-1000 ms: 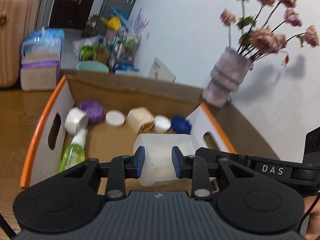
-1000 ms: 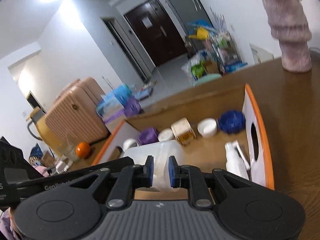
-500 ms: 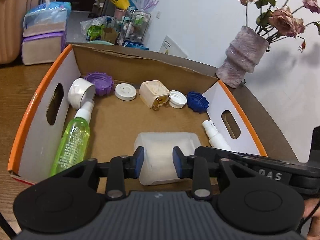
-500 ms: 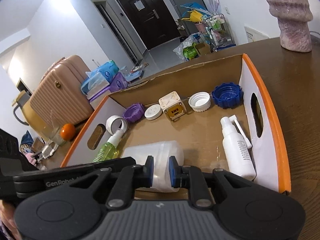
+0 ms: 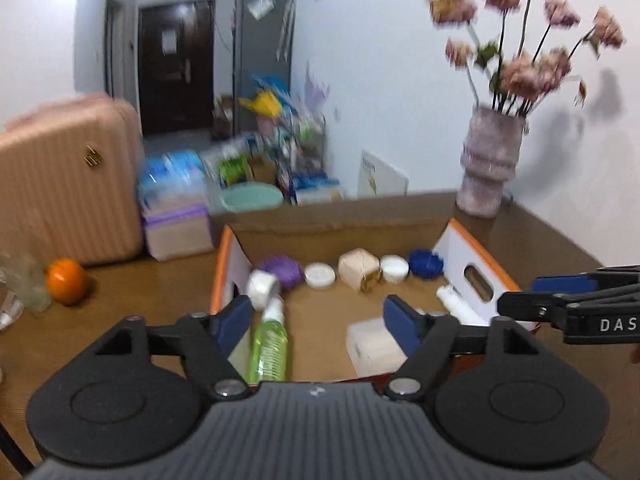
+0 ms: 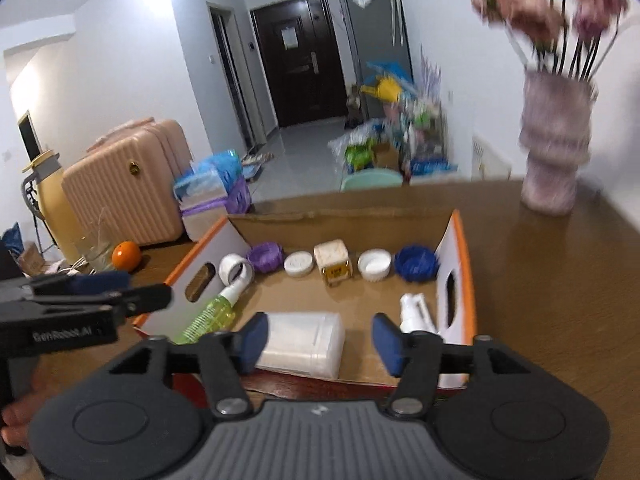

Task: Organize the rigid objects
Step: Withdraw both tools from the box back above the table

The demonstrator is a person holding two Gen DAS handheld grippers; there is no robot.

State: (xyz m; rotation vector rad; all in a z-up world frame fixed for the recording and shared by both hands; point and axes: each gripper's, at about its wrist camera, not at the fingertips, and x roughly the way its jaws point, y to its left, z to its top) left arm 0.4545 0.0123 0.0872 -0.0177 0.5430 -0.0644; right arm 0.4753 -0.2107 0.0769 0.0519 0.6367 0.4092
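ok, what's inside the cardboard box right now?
In the cardboard box: translucent container, green spray bottle, white spray bottle, white ring, purple cap, two white caps, beige block, blue cap. The near floor is hidden by the right gripper.

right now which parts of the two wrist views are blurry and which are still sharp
Left wrist view: the flowers, vase and the box contents are smeared by motion, while the left gripper stays crisp. Right wrist view: the vase and flowers streak, the box items read clearer, and fisheye bends the walls.
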